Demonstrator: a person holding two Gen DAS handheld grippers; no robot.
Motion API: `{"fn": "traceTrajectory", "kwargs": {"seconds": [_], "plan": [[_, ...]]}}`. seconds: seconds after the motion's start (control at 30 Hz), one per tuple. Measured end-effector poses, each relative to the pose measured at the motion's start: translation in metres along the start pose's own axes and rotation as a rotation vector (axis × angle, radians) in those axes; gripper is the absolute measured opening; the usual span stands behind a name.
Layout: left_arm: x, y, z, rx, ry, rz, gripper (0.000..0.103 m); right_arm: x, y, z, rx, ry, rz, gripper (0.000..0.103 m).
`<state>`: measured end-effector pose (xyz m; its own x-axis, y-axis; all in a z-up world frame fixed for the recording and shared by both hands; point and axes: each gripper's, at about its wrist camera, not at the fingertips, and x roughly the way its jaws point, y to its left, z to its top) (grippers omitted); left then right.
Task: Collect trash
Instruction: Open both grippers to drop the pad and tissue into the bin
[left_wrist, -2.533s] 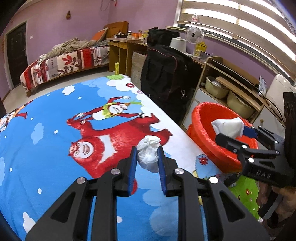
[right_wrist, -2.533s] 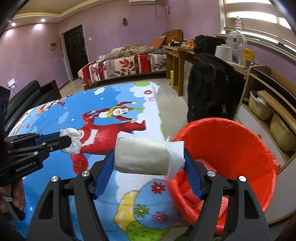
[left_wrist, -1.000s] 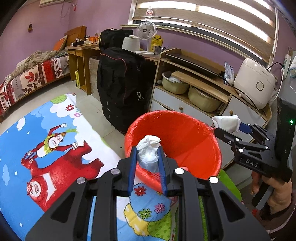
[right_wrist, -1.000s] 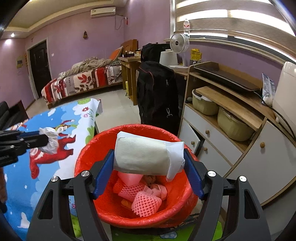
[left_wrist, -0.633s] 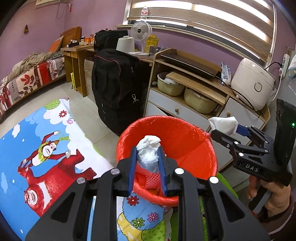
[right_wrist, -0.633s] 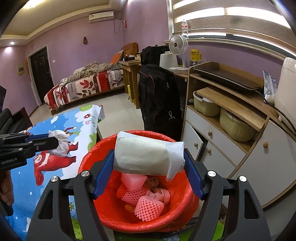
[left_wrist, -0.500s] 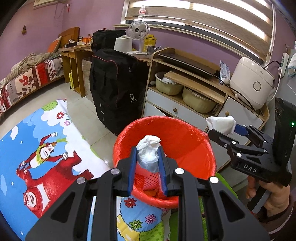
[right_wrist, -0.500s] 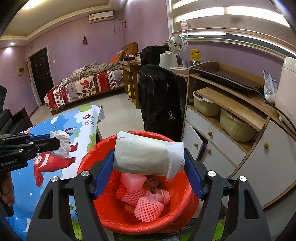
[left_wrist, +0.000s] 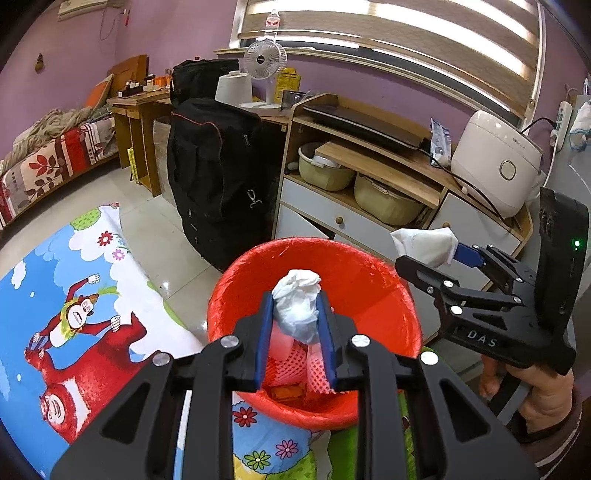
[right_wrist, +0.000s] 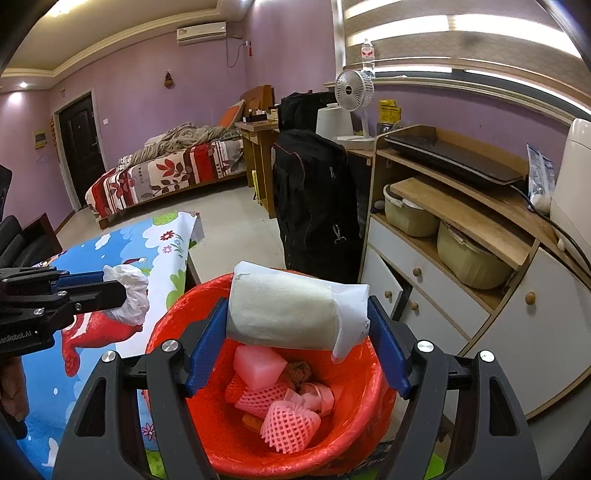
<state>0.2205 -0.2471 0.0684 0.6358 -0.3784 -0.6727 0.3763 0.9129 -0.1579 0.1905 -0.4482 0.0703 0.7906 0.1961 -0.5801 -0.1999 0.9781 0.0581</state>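
In the lower middle of the left wrist view, the left gripper (left_wrist: 295, 317) is closed on a crumpled white tissue ball (left_wrist: 297, 309), and it hangs over the opening of the round red plastic bin (left_wrist: 373, 273). In the right wrist view, the right gripper (right_wrist: 297, 332) clamps a white paper-wrapped roll (right_wrist: 291, 314) between its blue pads (right_wrist: 207, 341), also above the same bin (right_wrist: 362, 435). At the bottom of this bin lie pink foam fruit nets (right_wrist: 284, 417) and other small scraps, so part of the trash seems already collected. Both pieces are held over the bin but not yet dropped; the release of each one is what is left. The cartoon tablecloth (left_wrist: 74, 295) at the left of the frame shows no more trash on the part that is visible.
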Motion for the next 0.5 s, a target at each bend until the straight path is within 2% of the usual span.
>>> {"fn": "traceTrajectory", "kwargs": {"seconds": [0.1, 0.33, 0.4, 0.5], "plan": [[0.001, -0.002, 0.001, 0.005, -0.002, -0.012, 0.027, 0.001, -0.003, 0.001, 0.003, -0.002, -0.005, 0.074], [0.003, 0.0, -0.002, 0.002, 0.0, -0.032, 0.055, -0.002, -0.012, -0.003, 0.021, -0.009, -0.02, 0.081], [0.002, 0.003, -0.006, -0.003, 0.008, -0.035, 0.055, -0.004, -0.014, -0.006, 0.027, -0.008, -0.02, 0.082], [-0.002, 0.005, -0.014, -0.01, 0.015, -0.038, 0.064, -0.009, -0.016, -0.016, 0.03, -0.002, -0.025, 0.084]]}}
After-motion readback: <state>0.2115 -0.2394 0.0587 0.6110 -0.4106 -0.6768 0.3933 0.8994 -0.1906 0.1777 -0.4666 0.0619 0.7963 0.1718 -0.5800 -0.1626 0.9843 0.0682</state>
